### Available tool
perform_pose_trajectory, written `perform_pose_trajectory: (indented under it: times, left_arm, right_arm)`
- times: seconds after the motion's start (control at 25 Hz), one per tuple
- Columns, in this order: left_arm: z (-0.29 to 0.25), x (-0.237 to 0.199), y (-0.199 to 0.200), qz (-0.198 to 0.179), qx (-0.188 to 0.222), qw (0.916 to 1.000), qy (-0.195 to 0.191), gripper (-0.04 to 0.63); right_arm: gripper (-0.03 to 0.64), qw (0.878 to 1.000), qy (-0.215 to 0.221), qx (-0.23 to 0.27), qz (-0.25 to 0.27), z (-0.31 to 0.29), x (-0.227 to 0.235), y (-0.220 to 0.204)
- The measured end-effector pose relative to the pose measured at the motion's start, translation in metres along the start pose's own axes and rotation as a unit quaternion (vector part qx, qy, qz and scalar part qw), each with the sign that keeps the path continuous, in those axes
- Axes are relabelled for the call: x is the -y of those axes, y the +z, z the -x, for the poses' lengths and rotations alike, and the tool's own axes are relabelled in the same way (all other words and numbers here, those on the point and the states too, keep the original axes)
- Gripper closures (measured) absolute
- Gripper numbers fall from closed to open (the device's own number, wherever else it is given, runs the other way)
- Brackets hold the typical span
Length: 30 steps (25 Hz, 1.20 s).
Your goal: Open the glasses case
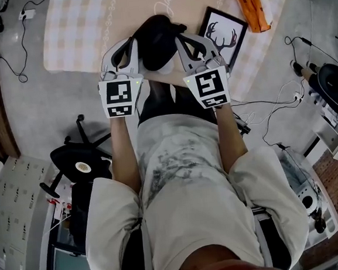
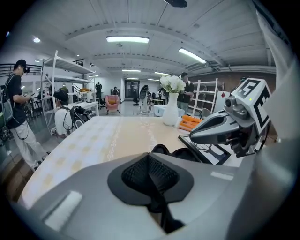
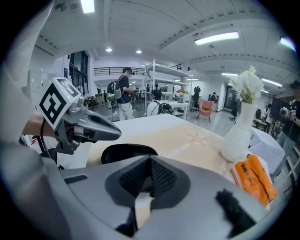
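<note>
**Both Clenched, Nothing Grasped**

Held left gripper (image 2: 150, 171) and right gripper (image 3: 150, 176) clamped on nothing above near bench (image 1: 77, 28) edge. Found glasses case (image 1: 157, 35) just beyond, between them. Farther off, noted antler picture (image 1: 223, 34), orange packets (image 1: 253, 9), white vase (image 3: 239, 133); past those, shelving (image 2: 65, 89), people (image 2: 16, 108), strip lights (image 2: 127, 40).

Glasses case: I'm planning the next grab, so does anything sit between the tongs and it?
Nothing visible does. The glasses case lies just beyond the left tongs and right tongs, both shut; the picture frame lies off to its right.
</note>
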<state>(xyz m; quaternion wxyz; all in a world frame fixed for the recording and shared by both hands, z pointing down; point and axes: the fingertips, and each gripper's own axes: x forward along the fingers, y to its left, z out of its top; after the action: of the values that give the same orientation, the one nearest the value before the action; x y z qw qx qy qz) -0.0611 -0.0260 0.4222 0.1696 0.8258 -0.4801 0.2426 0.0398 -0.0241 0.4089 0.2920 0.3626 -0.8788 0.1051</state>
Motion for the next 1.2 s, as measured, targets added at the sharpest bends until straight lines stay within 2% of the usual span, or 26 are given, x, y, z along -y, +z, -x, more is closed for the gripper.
perform_pose_trajectory:
  times: [0.16,0.36,1.2]
  left_arm:
    - [0.008,0.003,0.001,0.013,0.009,0.9999,-0.004,0.591]
    - [0.011,0.009,-0.001,0.023,0.008,0.9996,-0.011,0.591]
    - [0.014,0.007,0.001,0.02,0.012,0.9997,-0.011,0.591]
  right_arm:
    - [0.6,1.0,0.008,0.01,-0.015,0.004,0.001,0.003]
    - [0.601,0.999,0.016,-0.002,-0.035,0.006,-0.001,-0.002]
    - [0.601,0.999,0.025,-0.01,-0.019,0.006,-0.008,0.003]
